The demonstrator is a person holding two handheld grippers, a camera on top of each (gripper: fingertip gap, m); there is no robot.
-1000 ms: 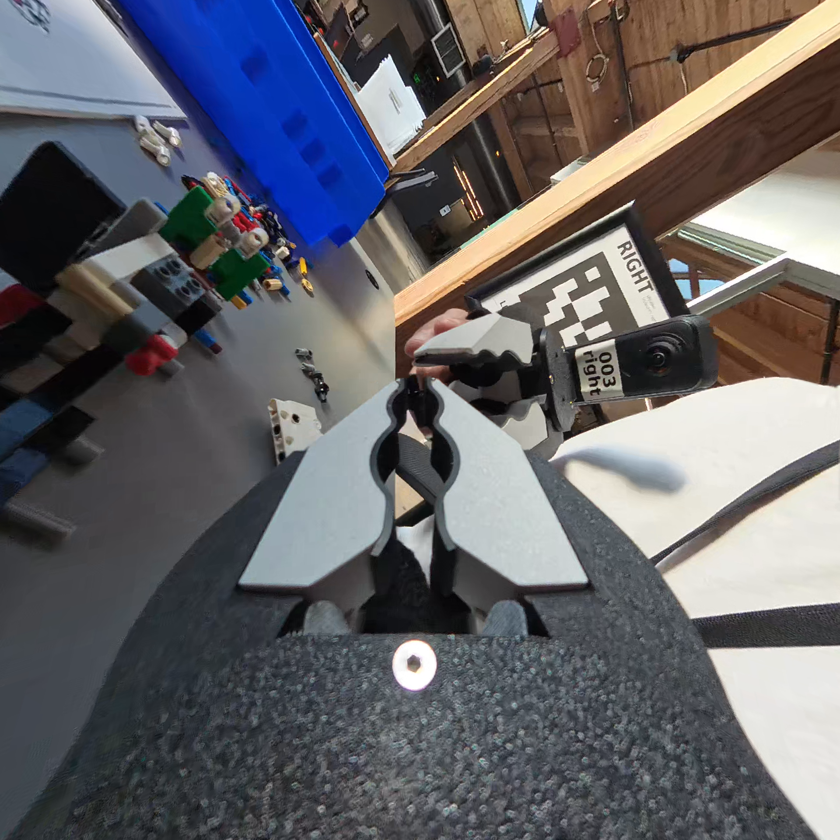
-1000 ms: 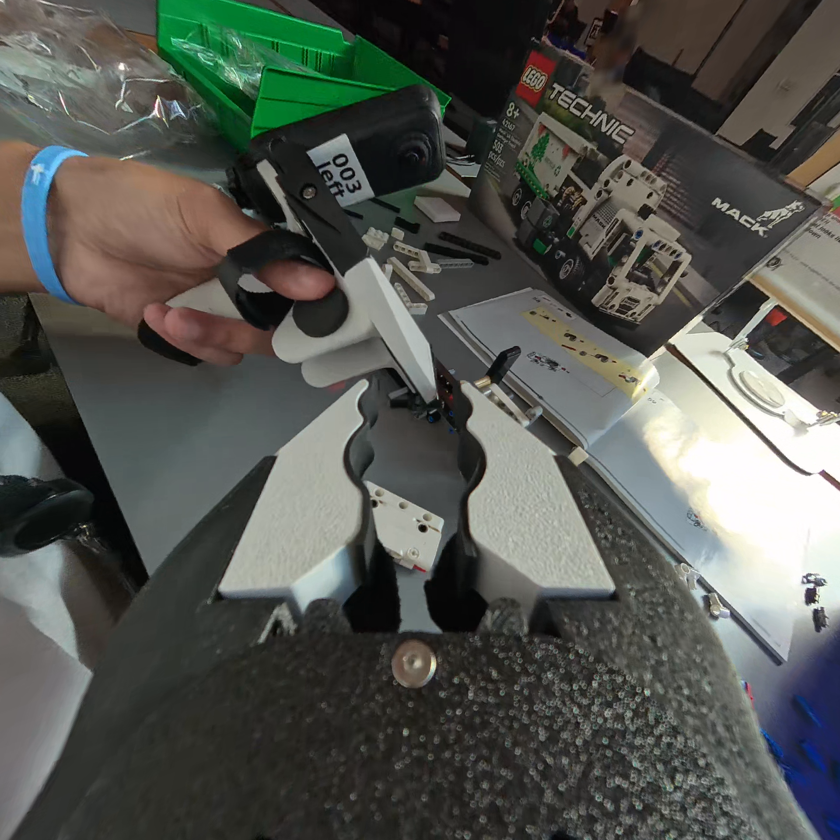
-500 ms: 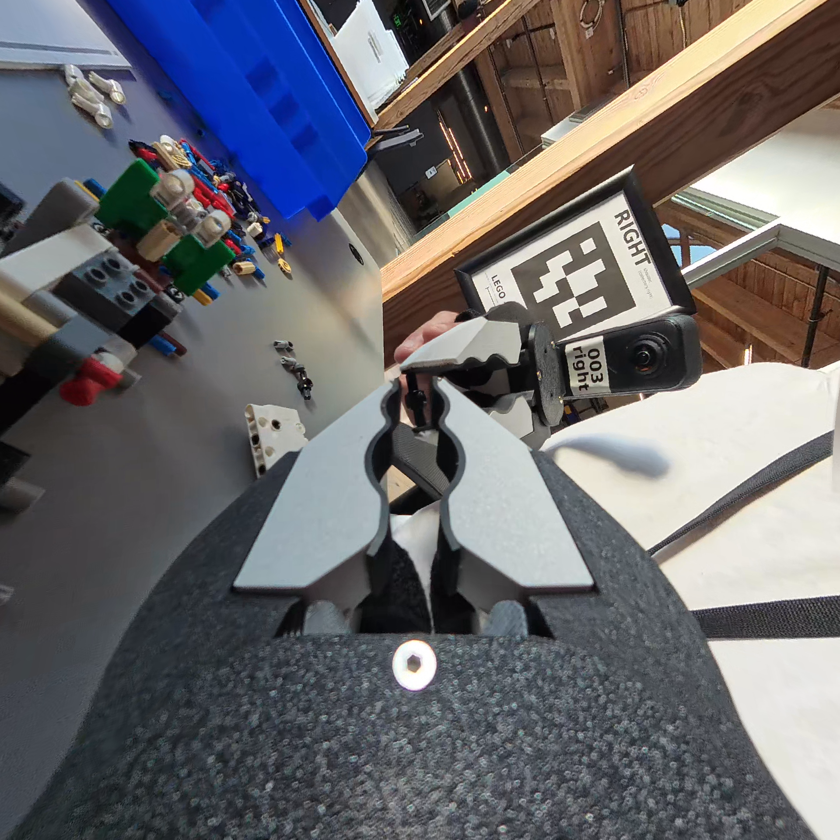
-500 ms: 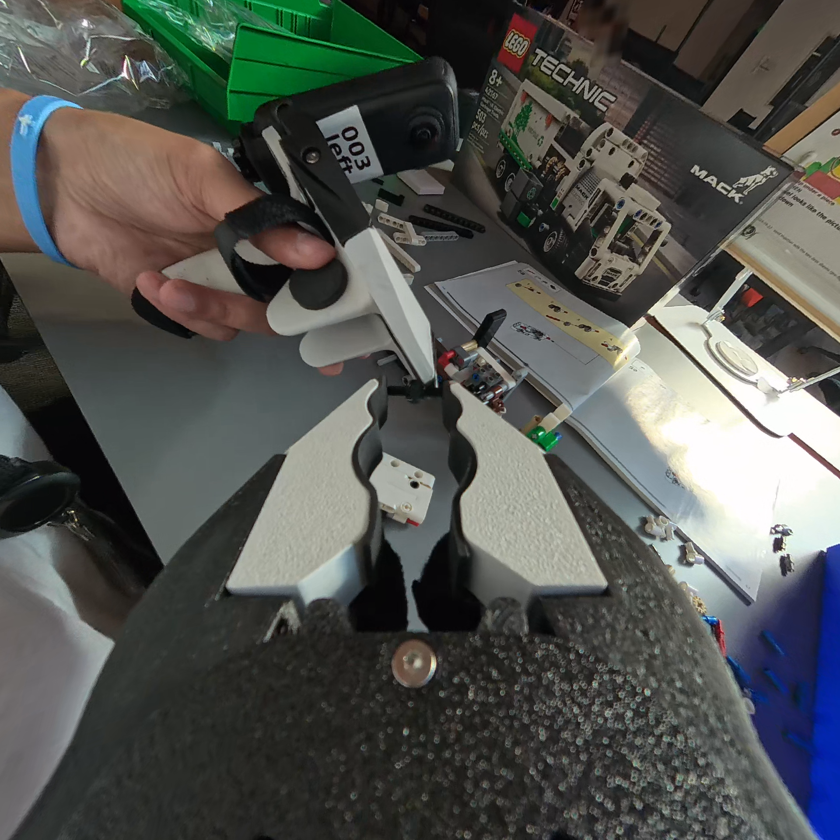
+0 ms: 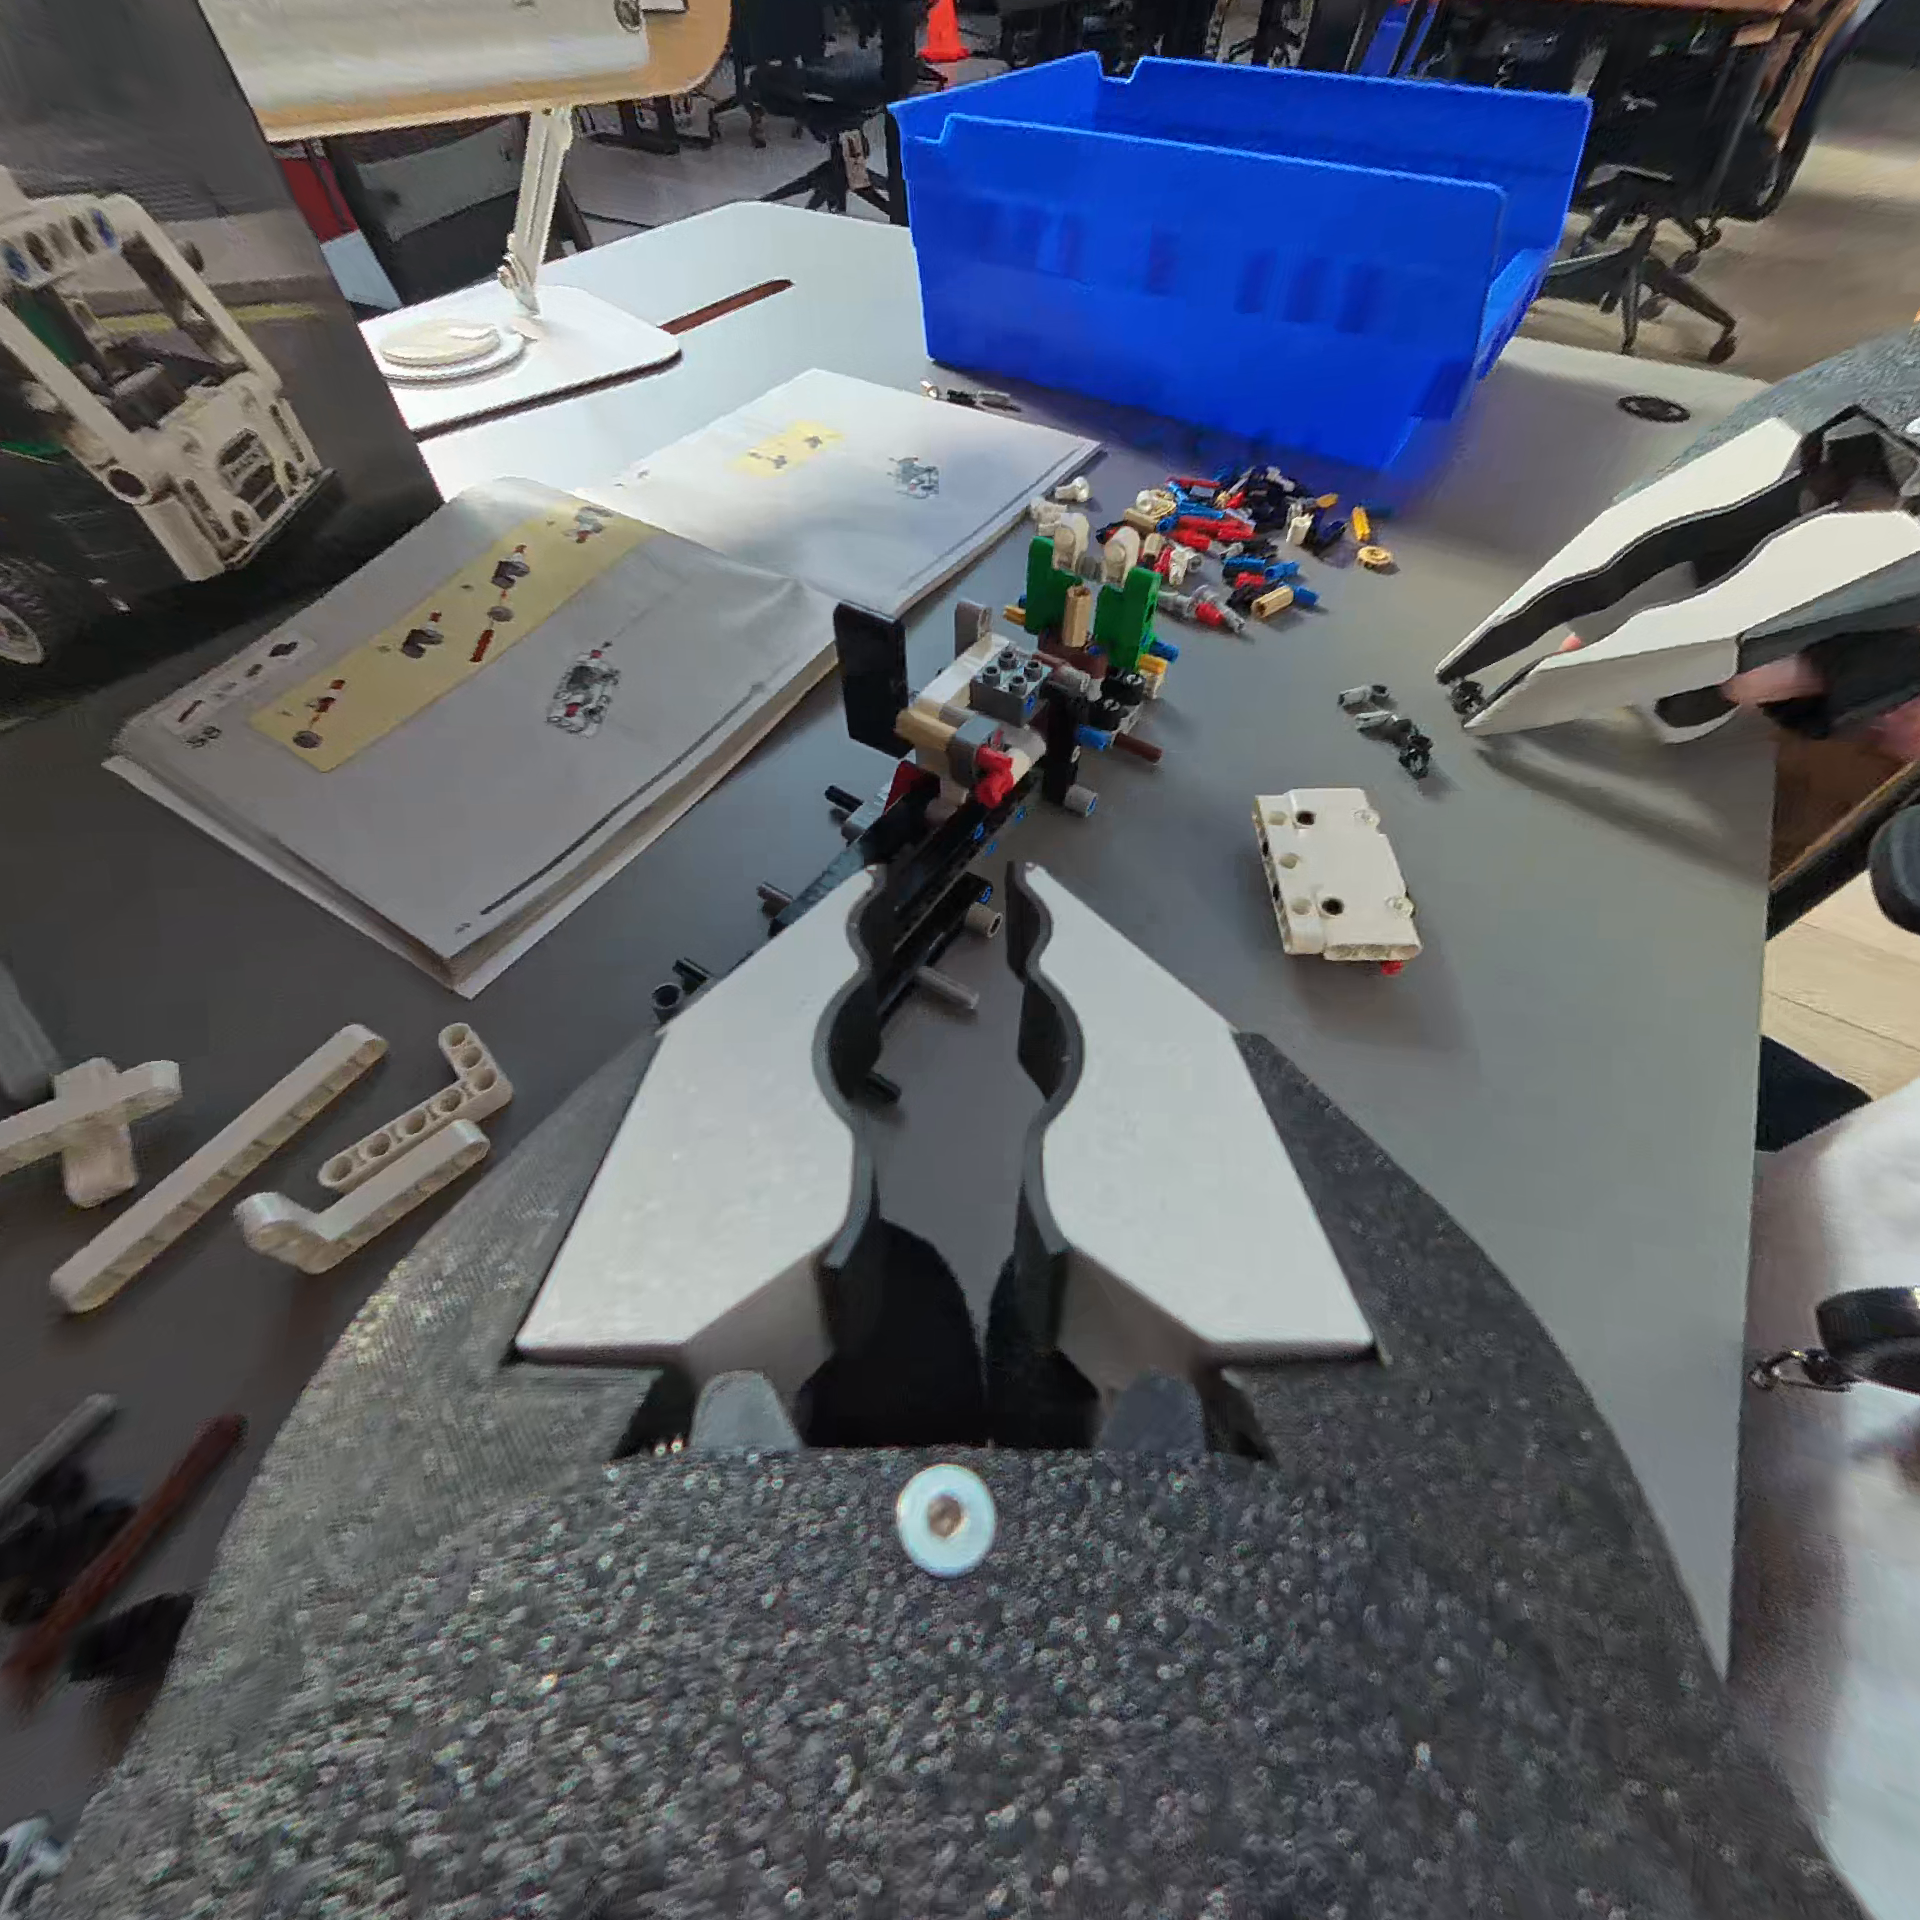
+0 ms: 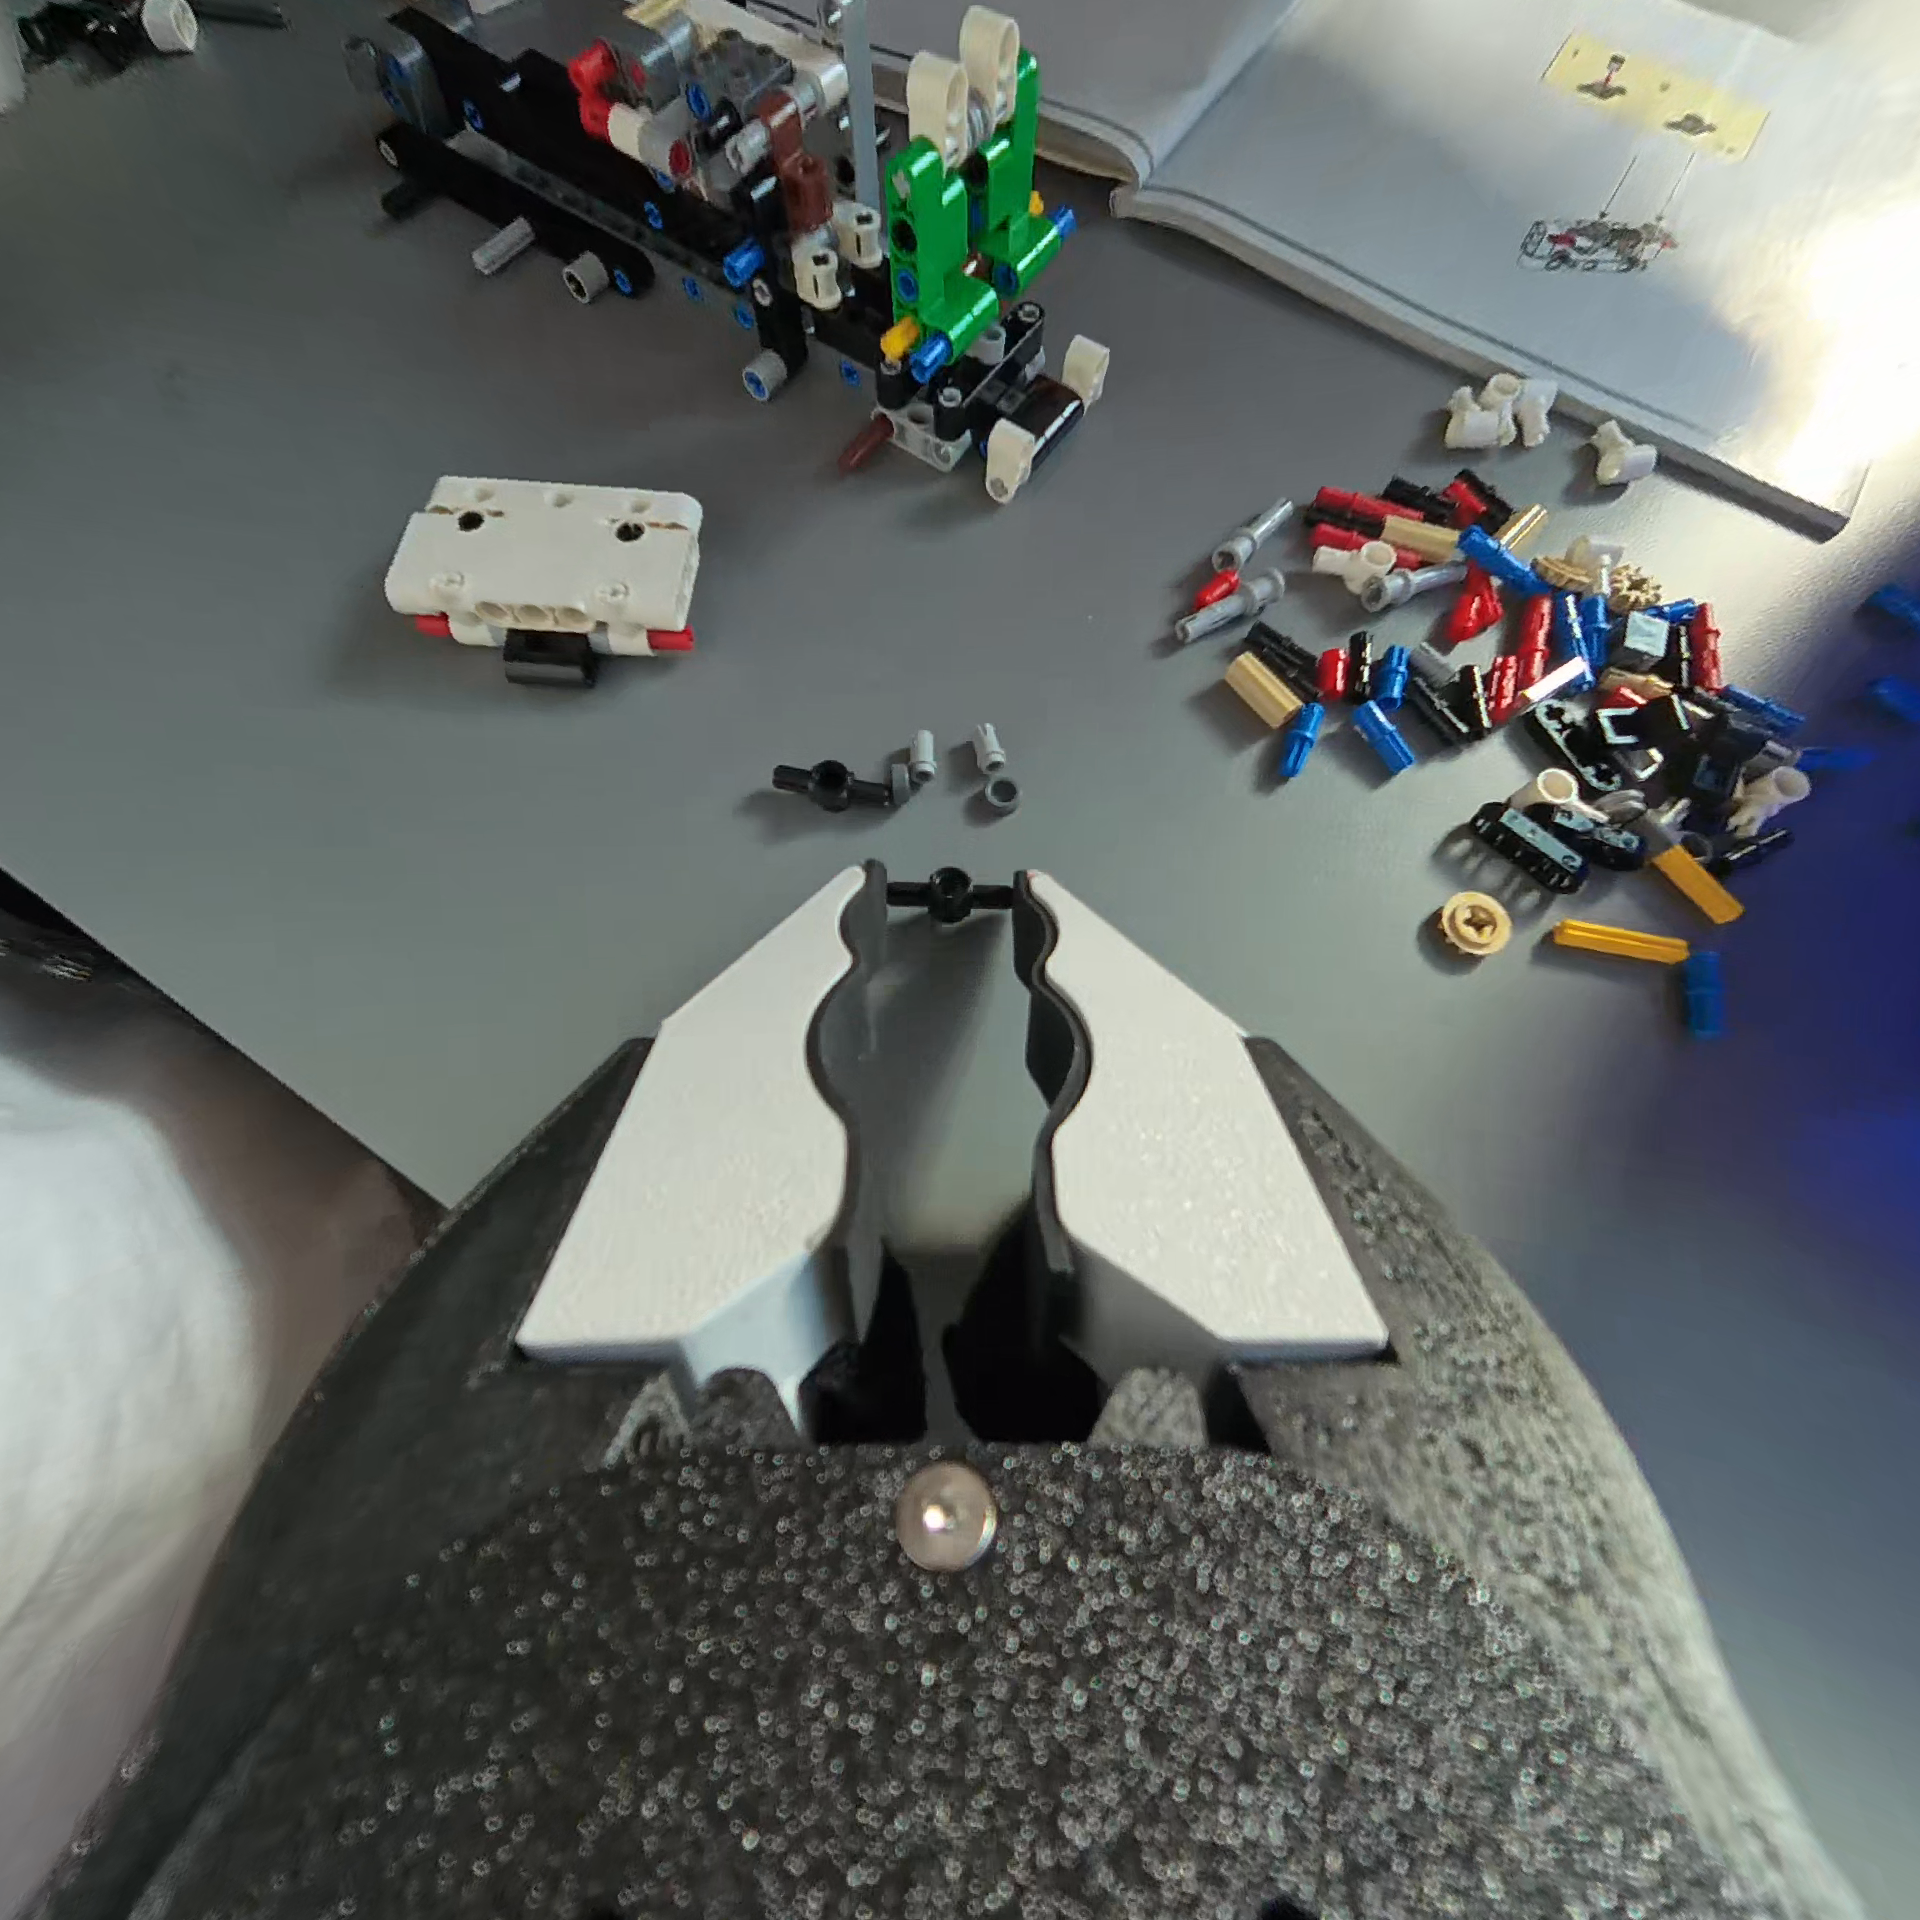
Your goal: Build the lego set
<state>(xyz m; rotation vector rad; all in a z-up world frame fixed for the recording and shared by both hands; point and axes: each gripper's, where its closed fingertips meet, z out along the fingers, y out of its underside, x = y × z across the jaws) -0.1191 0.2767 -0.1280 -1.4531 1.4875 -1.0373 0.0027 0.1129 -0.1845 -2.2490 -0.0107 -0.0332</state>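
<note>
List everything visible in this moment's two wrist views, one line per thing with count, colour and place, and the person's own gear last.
table: one, grey, under everything.
partly built brick model: one, mostly black with green, red and tan parts, mid-table; its black beam runs between the left fingers.
white block: one, white with red pins, alone near the model.
loose small pieces: one pile, red, blue, black, tan, near the bin.
small connectors: a few, black and grey, ahead of the right fingertips.
instruction booklet: one, open, behind the model.
bin: one, blue, far edge.
white beams: several, left edge.
black pin connector: one, spanning the right fingertips.
left gripper: open.
right gripper: gripping the connector by its ends.
</note>
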